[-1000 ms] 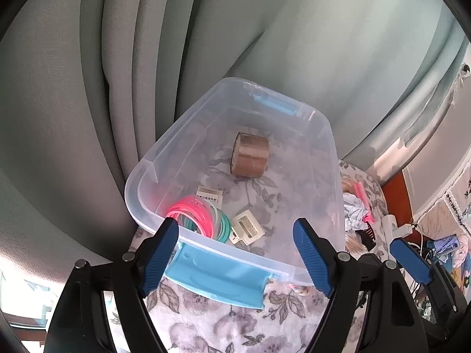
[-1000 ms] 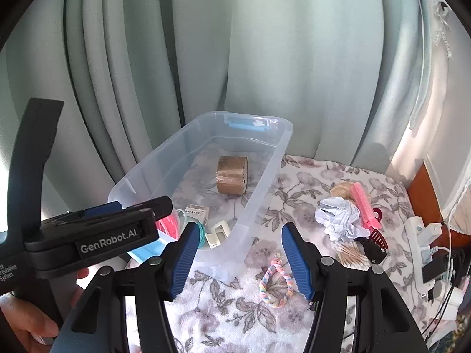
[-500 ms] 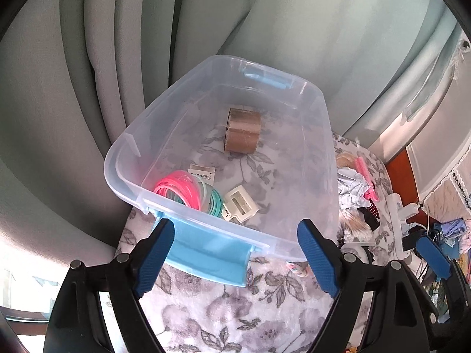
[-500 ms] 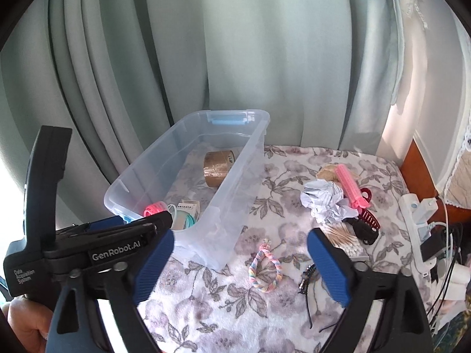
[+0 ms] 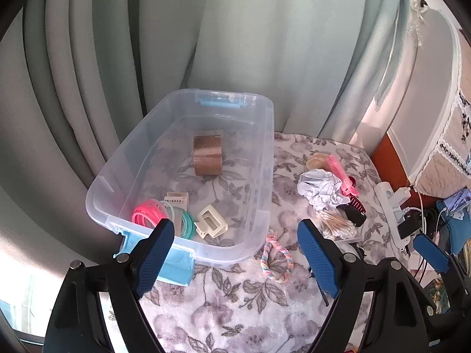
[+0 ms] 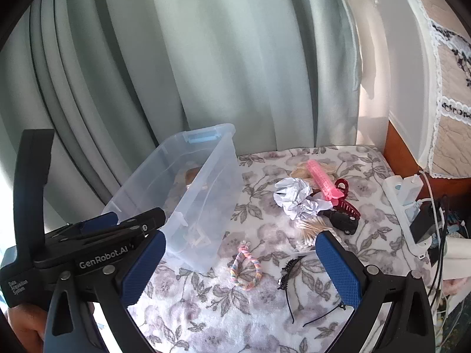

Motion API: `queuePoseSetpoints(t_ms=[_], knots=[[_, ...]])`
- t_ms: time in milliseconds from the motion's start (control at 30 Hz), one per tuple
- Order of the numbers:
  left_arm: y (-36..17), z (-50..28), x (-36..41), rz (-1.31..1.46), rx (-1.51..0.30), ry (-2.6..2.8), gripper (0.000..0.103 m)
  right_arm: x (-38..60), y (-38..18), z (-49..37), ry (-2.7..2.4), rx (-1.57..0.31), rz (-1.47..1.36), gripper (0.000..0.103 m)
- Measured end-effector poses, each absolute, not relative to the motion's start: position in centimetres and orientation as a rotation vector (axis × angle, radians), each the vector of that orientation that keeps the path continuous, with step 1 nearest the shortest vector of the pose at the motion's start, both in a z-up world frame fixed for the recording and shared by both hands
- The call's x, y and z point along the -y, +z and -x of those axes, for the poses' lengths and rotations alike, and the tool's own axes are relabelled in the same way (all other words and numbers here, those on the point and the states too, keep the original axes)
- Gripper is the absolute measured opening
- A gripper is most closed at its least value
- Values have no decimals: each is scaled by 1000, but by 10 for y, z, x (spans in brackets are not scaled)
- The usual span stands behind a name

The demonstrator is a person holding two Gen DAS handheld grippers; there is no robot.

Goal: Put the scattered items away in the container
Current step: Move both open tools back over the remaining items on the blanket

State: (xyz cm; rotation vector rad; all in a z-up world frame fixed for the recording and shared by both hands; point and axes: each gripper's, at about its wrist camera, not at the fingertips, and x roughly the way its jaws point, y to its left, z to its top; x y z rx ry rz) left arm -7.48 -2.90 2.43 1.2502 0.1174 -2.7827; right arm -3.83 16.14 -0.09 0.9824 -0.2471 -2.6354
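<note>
Left tongs stand wide with nothing between the pads, low centre of the left wrist view, above the near rim of the clear plastic container. Right tongs are opening, pads well apart, nothing gripped; the braided pastel hair tie lies on the floral cloth in the gap between them, untouched. In the container, left half of the left view: brown tape roll standing on edge mid-floor, pink and teal bangles at the near left corner, a small printed packet just behind them, a cream claw clip beside them. Outside the container, right of centre in the right view: crumpled white paper, a pink roller comb leaning across it, a dark red claw clip touching the comb's lower end, a black clip just below, cotton swabs near the right pad. A thin black hair clip lies on the cloth low centre right. A white power strip with plugs sits at the right edge. Pale green curtain fills the upper frame. A hand shows lower left, under the left tongs' body.
</note>
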Motion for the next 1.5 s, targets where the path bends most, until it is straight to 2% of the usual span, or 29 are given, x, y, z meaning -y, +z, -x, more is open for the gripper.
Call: queuePoseSetpoints(t_ms=[333,767,1500], knots=[[27,74,-26,-1247,39,-2860,86,-214,-8,27,-2695,364,-927,103],[5,76,-69,-1361,113,-2884,86,-258,-27,26,-2736,468,-992,103],[-65,93,-75,-1606,115,-2756,86,-265,-85,45,-2714,423,-1286,103]])
